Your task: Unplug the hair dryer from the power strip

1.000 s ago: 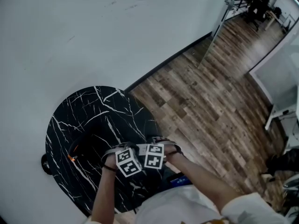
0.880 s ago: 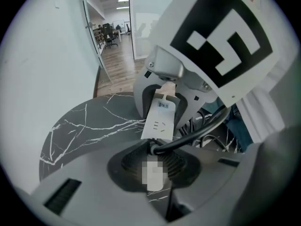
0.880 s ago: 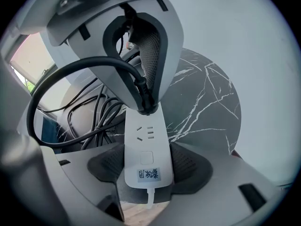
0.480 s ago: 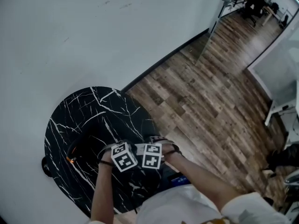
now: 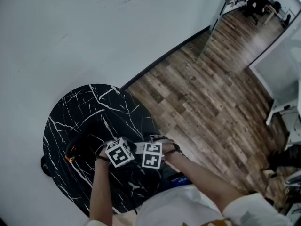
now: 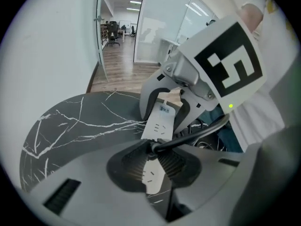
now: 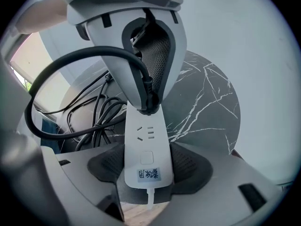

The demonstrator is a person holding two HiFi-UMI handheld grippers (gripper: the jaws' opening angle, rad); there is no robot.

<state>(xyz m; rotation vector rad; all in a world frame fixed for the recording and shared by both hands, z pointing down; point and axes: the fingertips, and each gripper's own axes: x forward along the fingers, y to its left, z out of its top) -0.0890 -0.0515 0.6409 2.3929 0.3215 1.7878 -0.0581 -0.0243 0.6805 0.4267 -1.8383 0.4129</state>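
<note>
A white power strip [image 7: 146, 154] lies on the black marble table [image 5: 94, 107]. My right gripper [image 7: 146, 166] is shut on the strip's cord end, one pad on each long side. My left gripper [image 6: 153, 157] points steeply down and is shut on the black plug [image 6: 153, 147], which sits against the strip's face at the other end. The plug's thick black cable [image 7: 56, 69] arcs away to one side. In the head view the two marker cubes, left [image 5: 117, 152] and right [image 5: 152, 155], stand side by side over the table's near part and hide the strip.
Loose black cables [image 7: 94, 112] lie coiled on the table beside the strip. A dark shape with an orange spot [image 5: 71, 157] rests at the table's left edge, too dim to identify. A white wall [image 5: 70, 32] runs behind the table, and wooden floor [image 5: 202, 93] lies to the right.
The left gripper's marker cube has tilted and rolled slightly to the left over the plug. The right gripper has kept still on the strip.
</note>
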